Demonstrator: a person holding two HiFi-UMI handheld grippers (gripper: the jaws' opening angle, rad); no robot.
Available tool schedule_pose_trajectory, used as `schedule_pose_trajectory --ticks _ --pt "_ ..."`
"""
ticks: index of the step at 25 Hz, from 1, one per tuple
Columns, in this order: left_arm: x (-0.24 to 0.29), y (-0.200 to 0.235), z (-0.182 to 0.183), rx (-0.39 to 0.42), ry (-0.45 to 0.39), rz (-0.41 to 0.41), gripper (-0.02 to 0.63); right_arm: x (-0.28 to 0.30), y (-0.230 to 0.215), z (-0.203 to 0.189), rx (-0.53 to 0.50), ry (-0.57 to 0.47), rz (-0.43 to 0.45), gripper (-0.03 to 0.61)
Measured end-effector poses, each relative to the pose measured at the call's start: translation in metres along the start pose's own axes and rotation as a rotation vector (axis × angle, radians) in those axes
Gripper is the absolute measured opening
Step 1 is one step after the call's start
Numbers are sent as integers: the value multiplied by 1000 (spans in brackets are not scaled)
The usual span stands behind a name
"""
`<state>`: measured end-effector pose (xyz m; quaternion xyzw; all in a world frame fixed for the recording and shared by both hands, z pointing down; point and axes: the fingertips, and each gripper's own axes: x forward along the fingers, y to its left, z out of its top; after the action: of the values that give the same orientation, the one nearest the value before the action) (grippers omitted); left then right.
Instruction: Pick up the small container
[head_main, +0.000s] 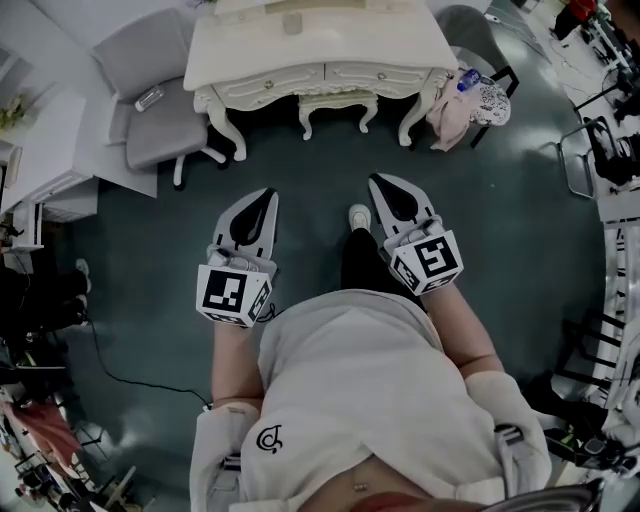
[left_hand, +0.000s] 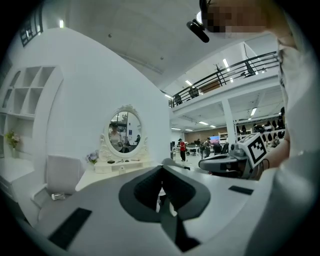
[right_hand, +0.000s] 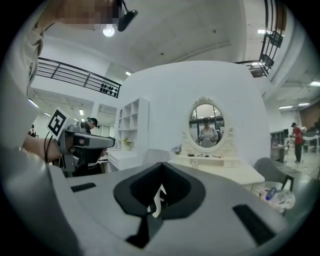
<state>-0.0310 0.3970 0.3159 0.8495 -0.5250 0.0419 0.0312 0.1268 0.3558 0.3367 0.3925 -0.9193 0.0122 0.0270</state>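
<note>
A white dressing table with an oval mirror stands ahead of me. Several small items lie on its top below the mirror, too small to tell apart. The same items show in the right gripper view. My left gripper and right gripper hover side by side over the dark floor, well short of the table. Both point toward it. The left gripper has its jaws shut with nothing held. The right gripper also stands shut and empty.
A grey chair with a small bottle on its seat stands left of the table. A white stool is tucked under it. At the right, a second chair holds clothes and a bag. White shelving lines the left.
</note>
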Motion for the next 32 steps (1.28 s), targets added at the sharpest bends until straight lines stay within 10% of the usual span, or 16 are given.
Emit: schedule_pose_trajectory --ticks 17,32 --pt "273 109 30 -37 29 202 12 206 -237 21 9 4 137 6" --pt "403 235 -1 -51 97 204 12 361 -290 -1 24 44 186 6"
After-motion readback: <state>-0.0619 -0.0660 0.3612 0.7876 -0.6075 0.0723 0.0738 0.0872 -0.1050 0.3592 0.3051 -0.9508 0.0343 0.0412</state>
